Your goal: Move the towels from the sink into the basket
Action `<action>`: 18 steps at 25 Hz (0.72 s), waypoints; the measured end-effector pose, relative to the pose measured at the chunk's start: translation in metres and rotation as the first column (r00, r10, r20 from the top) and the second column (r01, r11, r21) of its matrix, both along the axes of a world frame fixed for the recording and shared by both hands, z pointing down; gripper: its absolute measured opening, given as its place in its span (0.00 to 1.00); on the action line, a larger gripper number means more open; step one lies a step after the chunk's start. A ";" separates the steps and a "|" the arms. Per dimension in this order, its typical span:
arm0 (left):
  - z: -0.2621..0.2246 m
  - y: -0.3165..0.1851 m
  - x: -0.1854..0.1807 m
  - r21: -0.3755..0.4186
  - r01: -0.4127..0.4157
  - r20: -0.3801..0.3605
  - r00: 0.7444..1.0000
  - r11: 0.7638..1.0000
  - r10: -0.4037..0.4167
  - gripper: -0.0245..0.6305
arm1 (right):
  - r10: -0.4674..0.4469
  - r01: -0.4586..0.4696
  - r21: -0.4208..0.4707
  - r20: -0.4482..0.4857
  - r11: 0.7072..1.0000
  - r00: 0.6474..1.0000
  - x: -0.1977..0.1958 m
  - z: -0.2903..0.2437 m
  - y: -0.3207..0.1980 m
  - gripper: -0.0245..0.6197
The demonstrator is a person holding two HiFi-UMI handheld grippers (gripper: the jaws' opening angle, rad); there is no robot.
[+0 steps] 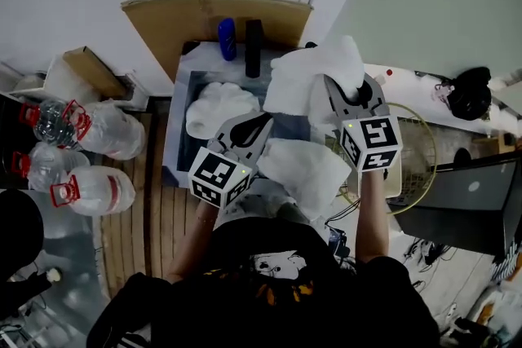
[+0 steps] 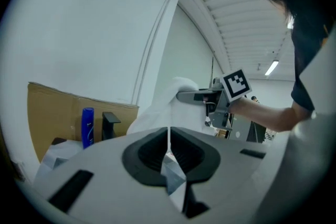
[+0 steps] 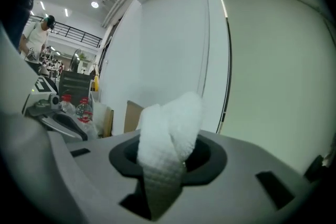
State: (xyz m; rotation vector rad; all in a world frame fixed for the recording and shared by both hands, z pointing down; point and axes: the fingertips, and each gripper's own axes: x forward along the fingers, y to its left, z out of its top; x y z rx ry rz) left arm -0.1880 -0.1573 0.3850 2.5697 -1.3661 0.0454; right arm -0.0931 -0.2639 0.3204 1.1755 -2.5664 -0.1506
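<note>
My right gripper [image 1: 347, 90] is raised over the sink's right side and shut on a bunched white towel [image 1: 314, 77], which fills its jaws [image 3: 168, 128]. Part of that cloth hangs down toward my left gripper [image 1: 254, 129]. The left gripper's jaws [image 2: 168, 147] are pressed together with a thin fold of pale cloth [image 2: 173, 176] between them. A second white towel [image 1: 218, 106] lies crumpled in the grey sink [image 1: 181, 134]. More white cloth [image 1: 306, 167] hangs below the two grippers. The round wire basket [image 1: 431, 144] stands to the right, partly hidden behind my right gripper.
A blue bottle [image 1: 227, 38] and a black one [image 1: 254, 47] stand at the sink's back, in front of a cardboard sheet [image 1: 163, 20]. Large water bottles [image 1: 94, 130] lie on the floor at left. A black bag [image 1: 471, 92] and a dark screen [image 1: 473, 191] are at right.
</note>
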 end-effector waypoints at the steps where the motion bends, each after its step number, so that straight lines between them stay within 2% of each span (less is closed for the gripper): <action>1: -0.003 -0.003 0.005 0.008 -0.012 -0.003 1.000 1.000 0.012 0.06 | 0.013 -0.013 0.008 0.016 1.000 1.000 0.008 -0.007 0.001 0.25; 6: -0.009 -0.012 0.034 0.021 -0.072 -0.004 0.997 0.997 0.072 0.06 | 0.092 -0.098 0.075 0.070 0.992 0.993 0.061 -0.046 0.010 0.25; 11: -0.012 -0.016 0.079 0.021 -0.133 -0.024 0.991 0.991 0.134 0.06 | 0.196 -0.207 0.126 0.094 0.970 0.976 0.132 -0.067 0.022 0.25; 18: -0.028 -0.003 0.170 0.038 -0.267 -0.020 0.963 0.963 0.268 0.06 | 0.380 -0.384 0.064 0.067 0.921 0.923 0.260 -0.037 0.040 0.25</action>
